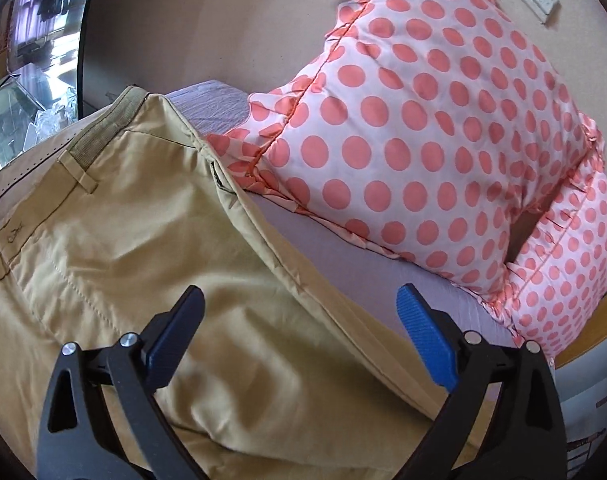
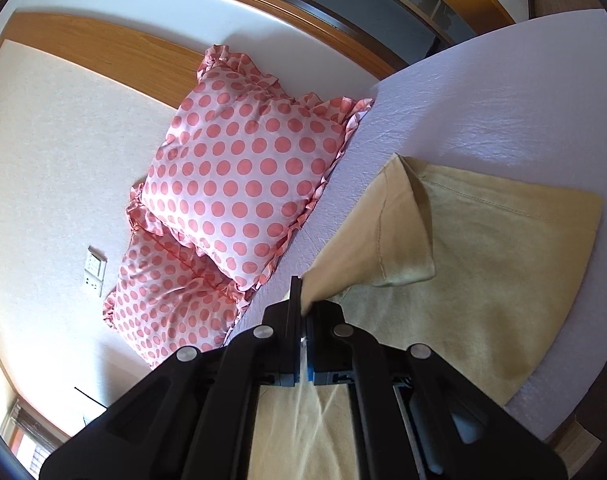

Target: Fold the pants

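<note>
Tan pants (image 1: pixel 123 220) lie on a lavender bed sheet (image 1: pixel 343 256), waistband and belt loop toward the upper left in the left wrist view. My left gripper (image 1: pixel 299 320) is open above the seat of the pants, jaws wide apart with nothing between them. In the right wrist view the pants (image 2: pixel 483 264) show their leg ends, hems at the far side. My right gripper (image 2: pixel 303 300) is shut on the edge of one pant leg, which is lifted and folded back over the other leg.
Two pink polka-dot pillows (image 1: pixel 423 120) (image 2: pixel 243 172) lean against the wall at the head of the bed. A wooden bed frame (image 2: pixel 103 48) runs behind them. Wall sockets (image 2: pixel 93 272) sit below the pillows in the right wrist view. The sheet (image 2: pixel 483 100) extends beyond the hems.
</note>
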`<action>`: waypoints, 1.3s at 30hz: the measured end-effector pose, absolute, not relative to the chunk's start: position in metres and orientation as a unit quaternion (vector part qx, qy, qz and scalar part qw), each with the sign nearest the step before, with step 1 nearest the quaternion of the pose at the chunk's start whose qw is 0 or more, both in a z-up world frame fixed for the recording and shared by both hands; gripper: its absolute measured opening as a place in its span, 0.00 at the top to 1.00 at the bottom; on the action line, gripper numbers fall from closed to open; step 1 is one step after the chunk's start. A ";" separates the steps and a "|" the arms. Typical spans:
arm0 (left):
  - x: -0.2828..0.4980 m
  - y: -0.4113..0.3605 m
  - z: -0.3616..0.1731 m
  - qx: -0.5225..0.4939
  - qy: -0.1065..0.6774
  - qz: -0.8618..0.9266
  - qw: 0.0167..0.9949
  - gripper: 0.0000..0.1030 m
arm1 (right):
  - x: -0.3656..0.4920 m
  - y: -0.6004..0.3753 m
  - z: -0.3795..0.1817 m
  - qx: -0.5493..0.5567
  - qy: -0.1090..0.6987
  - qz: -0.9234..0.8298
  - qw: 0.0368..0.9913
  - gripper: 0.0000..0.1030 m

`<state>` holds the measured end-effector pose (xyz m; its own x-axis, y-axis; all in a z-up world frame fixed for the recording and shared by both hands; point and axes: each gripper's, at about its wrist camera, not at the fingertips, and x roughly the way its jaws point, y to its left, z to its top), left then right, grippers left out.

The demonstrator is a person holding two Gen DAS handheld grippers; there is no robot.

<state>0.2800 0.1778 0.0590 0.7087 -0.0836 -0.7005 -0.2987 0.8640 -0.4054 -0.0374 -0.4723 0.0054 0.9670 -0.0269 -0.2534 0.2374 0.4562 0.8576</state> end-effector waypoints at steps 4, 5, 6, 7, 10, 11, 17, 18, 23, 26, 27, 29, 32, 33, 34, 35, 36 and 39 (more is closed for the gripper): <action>0.322 0.188 0.044 -0.243 0.404 0.099 0.877 0.53 | -0.038 -0.473 0.004 0.512 0.103 -0.077 0.849 0.98; 0.326 0.193 0.040 -0.252 0.409 0.104 0.871 0.82 | -0.037 -0.473 0.003 0.512 0.104 -0.077 0.849 0.98; 0.323 0.199 0.036 -0.270 0.408 0.100 0.866 0.90 | -0.036 -0.474 0.002 0.513 0.105 -0.077 0.849 0.98; 0.314 0.204 0.035 -0.285 0.399 0.091 0.867 0.91 | -0.037 -0.474 0.002 0.512 0.105 -0.078 0.849 0.98; 0.259 0.205 0.057 -0.269 0.352 0.064 0.894 0.94 | -0.042 -0.477 0.005 0.505 0.097 -0.087 0.854 0.98; 0.234 0.204 0.067 -0.263 0.332 0.052 0.904 0.94 | -0.045 -0.478 0.007 0.500 0.092 -0.092 0.856 0.98; 0.058 0.213 0.064 -0.270 0.281 0.030 0.921 0.94 | -0.074 -0.492 0.000 0.504 0.078 -0.129 0.850 0.98; 0.037 0.214 0.055 -0.274 0.283 0.032 0.918 0.94 | -0.077 -0.493 -0.002 0.506 0.081 -0.136 0.848 0.98; -0.017 0.204 0.013 -0.308 0.301 0.053 0.901 0.94 | -0.088 -0.494 -0.013 0.507 0.096 -0.157 0.842 0.98; -0.027 0.206 0.001 -0.323 0.296 0.055 0.897 0.93 | -0.093 -0.494 -0.017 0.508 0.102 -0.164 0.839 0.98; -0.030 0.207 0.000 -0.321 0.294 0.055 0.899 0.93 | -0.095 -0.494 -0.019 0.509 0.105 -0.167 0.838 0.98; -0.033 0.207 0.000 -0.320 0.292 0.055 0.899 0.93 | -0.098 -0.494 -0.023 0.511 0.109 -0.172 0.835 0.98; -0.033 0.208 -0.001 -0.321 0.292 0.049 0.899 0.93 | -0.101 -0.494 -0.030 0.515 0.118 -0.179 0.830 0.98; -0.034 0.208 -0.002 -0.319 0.292 0.048 0.900 0.93 | -0.101 -0.494 -0.032 0.515 0.120 -0.181 0.829 0.98; -0.034 0.208 -0.002 -0.319 0.293 0.046 0.900 0.92 | -0.101 -0.493 -0.033 0.512 0.125 -0.184 0.829 0.98; -0.033 0.209 -0.003 -0.319 0.294 0.044 0.900 0.89 | -0.101 -0.493 -0.032 0.507 0.132 -0.189 0.831 0.98; -0.034 0.210 -0.004 -0.319 0.294 0.042 0.900 0.89 | -0.101 -0.492 -0.031 0.503 0.137 -0.195 0.831 0.98; -0.039 0.211 -0.004 -0.322 0.286 0.035 0.902 0.87 | -0.111 -0.491 -0.023 0.487 0.132 -0.231 0.832 0.84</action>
